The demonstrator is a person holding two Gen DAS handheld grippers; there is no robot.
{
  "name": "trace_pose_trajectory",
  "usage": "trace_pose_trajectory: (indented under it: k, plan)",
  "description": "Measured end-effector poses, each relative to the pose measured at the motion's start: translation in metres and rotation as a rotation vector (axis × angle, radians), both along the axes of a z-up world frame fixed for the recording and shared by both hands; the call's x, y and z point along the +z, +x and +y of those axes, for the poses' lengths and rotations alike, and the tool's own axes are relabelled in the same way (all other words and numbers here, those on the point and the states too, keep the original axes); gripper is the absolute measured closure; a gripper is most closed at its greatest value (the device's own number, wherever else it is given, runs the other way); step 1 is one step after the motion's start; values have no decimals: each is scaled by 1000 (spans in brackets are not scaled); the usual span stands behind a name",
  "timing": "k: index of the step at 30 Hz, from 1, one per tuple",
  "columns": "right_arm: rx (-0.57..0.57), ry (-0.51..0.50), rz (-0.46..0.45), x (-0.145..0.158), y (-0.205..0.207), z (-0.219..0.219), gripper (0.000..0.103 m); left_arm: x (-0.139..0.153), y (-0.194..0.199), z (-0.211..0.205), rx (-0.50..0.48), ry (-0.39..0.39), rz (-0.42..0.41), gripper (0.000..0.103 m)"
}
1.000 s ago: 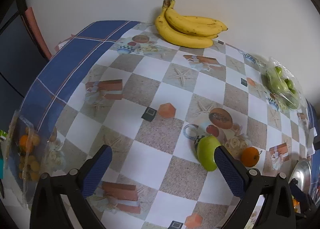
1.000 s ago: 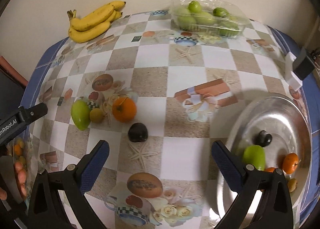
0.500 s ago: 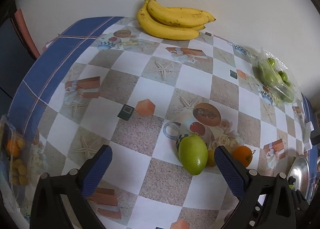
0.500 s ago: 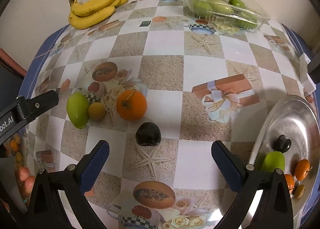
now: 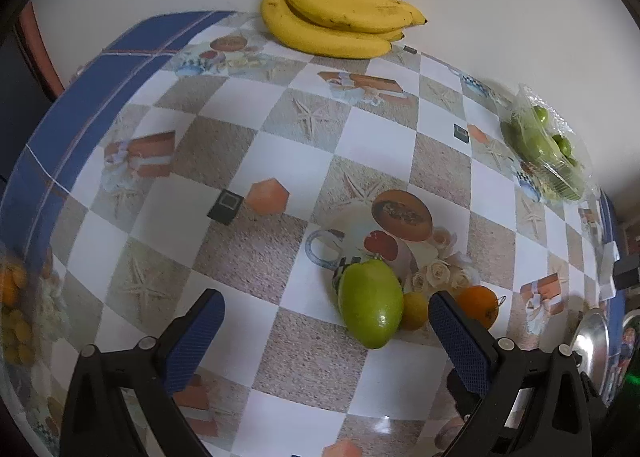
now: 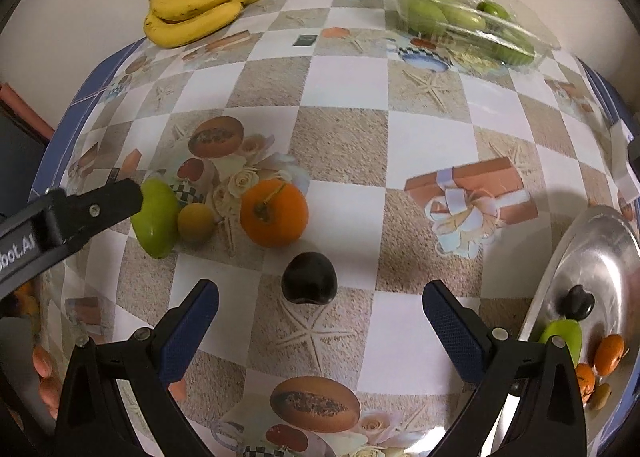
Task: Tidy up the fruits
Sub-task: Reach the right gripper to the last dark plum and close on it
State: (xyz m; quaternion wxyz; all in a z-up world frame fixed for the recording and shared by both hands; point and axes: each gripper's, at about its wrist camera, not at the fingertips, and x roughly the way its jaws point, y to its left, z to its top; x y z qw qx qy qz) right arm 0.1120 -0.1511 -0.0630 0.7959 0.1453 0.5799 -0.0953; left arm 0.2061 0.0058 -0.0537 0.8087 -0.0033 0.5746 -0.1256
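Note:
A green mango [image 5: 370, 303] lies on the patterned tablecloth, just ahead of my open left gripper [image 5: 326, 333] and nearer its right finger. A small yellow fruit [image 5: 414, 310] and an orange [image 5: 478, 306] sit right of it. In the right wrist view the same mango [image 6: 157, 219], yellow fruit [image 6: 195, 223] and orange [image 6: 274, 212] lie left of centre. A dark plum [image 6: 308, 283] rests just ahead of my open right gripper [image 6: 320, 333]. The silver plate [image 6: 600, 257] at the right holds several fruits.
A banana bunch [image 5: 336, 23] lies at the far edge by the wall. A clear plastic tray of green fruits [image 6: 468, 17] stands at the back right. The left gripper's arm [image 6: 64, 221] reaches in from the left. A bag of small orange fruits [image 5: 16, 305] lies at the left.
Both grippers have moved forward: the mango now lies closer to the left gripper's fingers, and the plum has come nearer the right gripper. Both stay open.

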Motion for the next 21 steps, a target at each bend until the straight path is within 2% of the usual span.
trace_pose_trajectory:
  k: [3, 5, 6, 7, 9, 11, 15, 18, 19, 21]
  plan:
    - [7, -1, -1, 0, 0, 1, 2, -2, 0, -3, -6, -8, 13, 2]
    - [8, 5, -5, 0, 0, 1, 4, -2, 1, -5, -8, -17, 17, 8]
    - [9, 7, -6, 0, 0, 1, 9, -3, 1, -6, -9, -22, 23, 14]
    - [11, 9, -9, 0, 0, 1, 18, -4, 1, -6, -9, -26, 29, 17]
    - [9, 17, -9, -1, 1, 0, 29, -6, 1, -8, -15, -38, 42, 17]
    - [7, 23, -6, -1, 1, 0, 31, -8, 0, -9, -20, -52, 53, 21]
    - [6, 36, -12, -1, -1, -2, 53, -8, 0, -10, -23, -69, 60, 29]
    - [10, 54, -14, -2, -1, -2, 59, -9, 1, -9, -15, -89, 69, 30]
    - [9, 60, -18, -2, -1, -2, 66, -9, 1, -8, -14, -95, 73, 34]
    - [10, 61, -17, -2, -1, -1, 70, -11, 1, -7, -5, -107, 81, 40]
